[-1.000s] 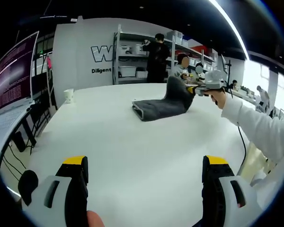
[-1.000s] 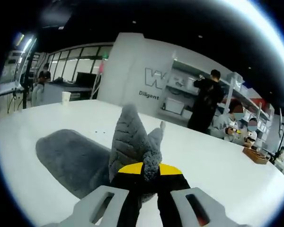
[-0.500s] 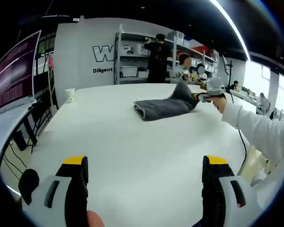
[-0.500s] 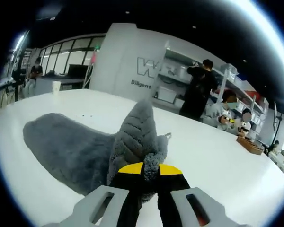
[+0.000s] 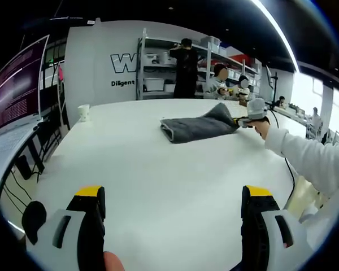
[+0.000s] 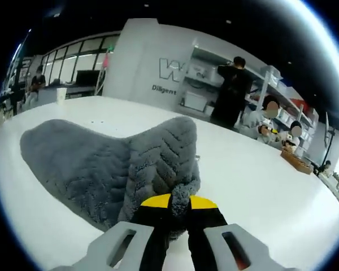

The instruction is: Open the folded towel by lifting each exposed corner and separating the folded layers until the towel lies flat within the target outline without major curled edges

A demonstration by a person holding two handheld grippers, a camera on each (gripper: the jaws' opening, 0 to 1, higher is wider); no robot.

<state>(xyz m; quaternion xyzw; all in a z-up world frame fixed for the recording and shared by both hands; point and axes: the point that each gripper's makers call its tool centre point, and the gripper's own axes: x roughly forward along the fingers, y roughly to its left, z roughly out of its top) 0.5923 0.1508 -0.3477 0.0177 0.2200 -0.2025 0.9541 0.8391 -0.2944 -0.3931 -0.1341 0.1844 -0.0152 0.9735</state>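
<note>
In the right gripper view the right tongs (image 6: 171, 210) stay clenched on a corner of the grey towel (image 6: 101, 164), their yellow-tipped jaws pressed together with plush pile bunched between them. Compared with a second ago the pinched corner has come down: it stood as a tall peak then, and now it is a low, broad fold leaning over the rest of the cloth, showing a chevron-ribbed face. Behind it the towel spreads wider across the white worktop (image 6: 260, 186), its far edge rounded and lying on the surface. In the left gripper view the left tongs (image 5: 172, 212) hang released over the near part of the worktop (image 5: 158, 169), jaws well apart and holding nothing, unchanged from the earlier pictures. Farther out in that view the towel (image 5: 195, 127) lies near the middle of the worktop, still partly folded, with a thick rolled edge on its left side and its right corner raised just slightly where the right tongs (image 5: 237, 120) grip it; earlier that corner rose much higher. A white-sleeved arm (image 5: 305, 155) reaches in from the right to that gripper. A white cup (image 5: 83, 113) stands well apart near the worktop's far left edge. Beyond, a person stands at a shelving unit (image 5: 158, 68) against the wall.
</note>
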